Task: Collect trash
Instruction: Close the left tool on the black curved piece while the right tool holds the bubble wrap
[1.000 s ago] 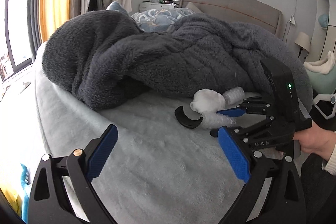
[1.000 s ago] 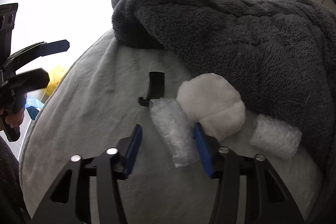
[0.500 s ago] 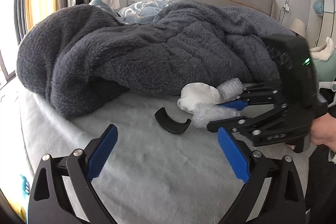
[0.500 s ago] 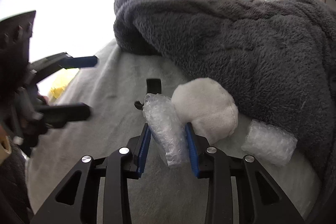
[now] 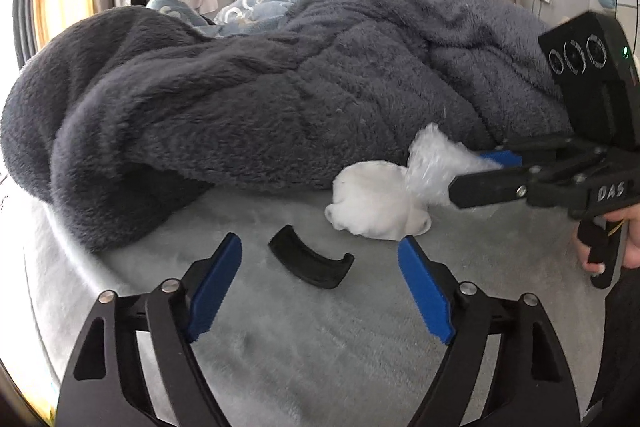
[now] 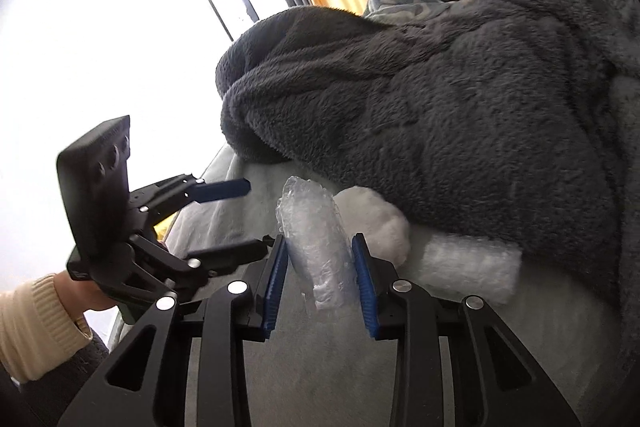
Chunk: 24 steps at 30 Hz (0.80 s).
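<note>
Big blanket (image 5: 280,99): a fuzzy wall from 9 to 2 o'clock, blocking the way.
Black curved piece (image 5: 310,263): at 12 o'clock between the wide left gripper (image 5: 320,291) fingers, bare grey bed cover (image 5: 320,355) around it.
White fluffy ball (image 5: 372,203): at 1 o'clock, touching the bubble wrap roll (image 6: 316,243) squeezed by the right gripper (image 6: 320,279).
Second bubble wrap roll (image 6: 468,267): tucked against the blanket.

Daylight from the window (image 6: 100,27) is blowing out your right view, the fisheye is bending and darkening every edge, and the bubble wrap (image 5: 436,163) is blurring in your left view
</note>
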{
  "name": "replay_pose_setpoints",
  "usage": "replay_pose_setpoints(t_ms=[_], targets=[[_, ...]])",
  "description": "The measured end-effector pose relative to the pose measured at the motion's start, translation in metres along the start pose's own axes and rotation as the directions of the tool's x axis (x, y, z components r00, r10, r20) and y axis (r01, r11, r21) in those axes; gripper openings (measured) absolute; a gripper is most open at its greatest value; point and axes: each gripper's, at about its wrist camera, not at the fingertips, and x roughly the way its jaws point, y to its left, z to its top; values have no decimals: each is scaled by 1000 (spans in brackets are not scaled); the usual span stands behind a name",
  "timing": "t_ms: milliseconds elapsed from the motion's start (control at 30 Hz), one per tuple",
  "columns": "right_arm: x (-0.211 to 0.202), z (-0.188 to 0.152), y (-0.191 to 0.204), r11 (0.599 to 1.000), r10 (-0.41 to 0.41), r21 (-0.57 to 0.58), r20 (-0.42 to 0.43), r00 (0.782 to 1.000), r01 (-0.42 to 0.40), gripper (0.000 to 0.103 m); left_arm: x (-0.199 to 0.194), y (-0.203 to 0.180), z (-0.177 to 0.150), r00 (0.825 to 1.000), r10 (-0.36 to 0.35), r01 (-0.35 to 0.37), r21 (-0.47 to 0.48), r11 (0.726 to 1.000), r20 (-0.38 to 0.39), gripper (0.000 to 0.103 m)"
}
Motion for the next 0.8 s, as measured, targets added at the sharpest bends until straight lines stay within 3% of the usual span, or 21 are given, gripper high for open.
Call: replay_pose_setpoints(t_ms=[800], targets=[[-4, 1, -6, 1000, -18, -3, -3, 1000, 18, 33, 36, 7, -2, 996, 17, -20, -37, 999, -83, 50]])
